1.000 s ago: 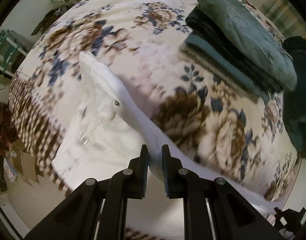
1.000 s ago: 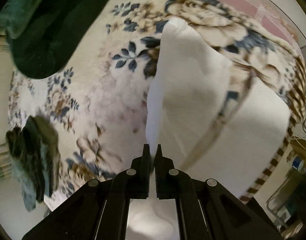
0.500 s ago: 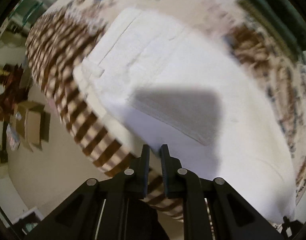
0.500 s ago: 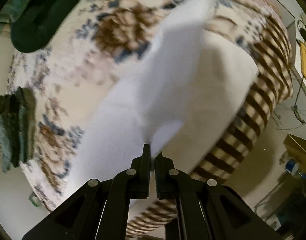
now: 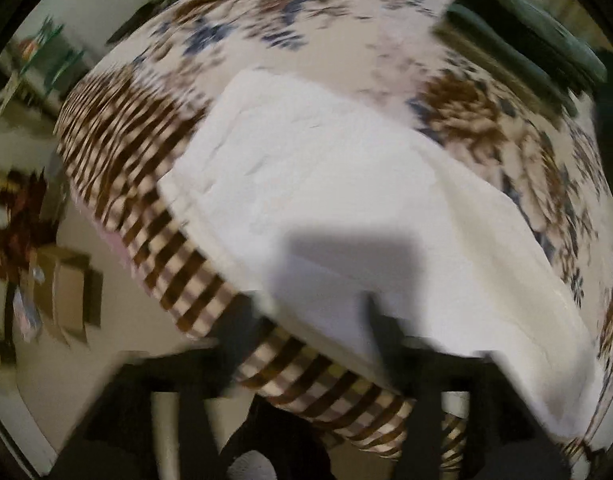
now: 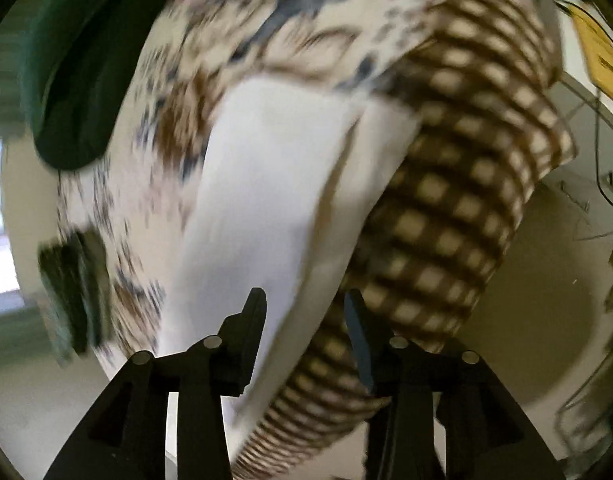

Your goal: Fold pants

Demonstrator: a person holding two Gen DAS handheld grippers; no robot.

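The white pants [image 5: 326, 184] lie folded over on the floral bed cover [image 5: 486, 128], close to its brown checked border [image 5: 146, 200]. My left gripper [image 5: 312, 320] hovers above their near edge. Its blurred jaws are opening, and no pad presses on the cloth. In the right wrist view the white pants [image 6: 266, 184] run along the bed's edge. My right gripper [image 6: 302, 304] is just over them with its jaws opening. The cloth shows in the gap between the fingers [image 6: 252, 312] but lies loose on the bed.
A stack of folded green and dark clothes [image 5: 526, 40] sits at the bed's far side and shows as the stack [image 6: 74, 292] in the right wrist view. A dark green garment [image 6: 78, 80] lies beyond. Cardboard boxes [image 5: 66, 292] stand on the floor. Cables and a yellow object [image 6: 602, 52] are at the right.
Both grippers, shut on the white pants, carried them across the bed and down to its near edge. Now both have spread their jaws and the pants lie flat.
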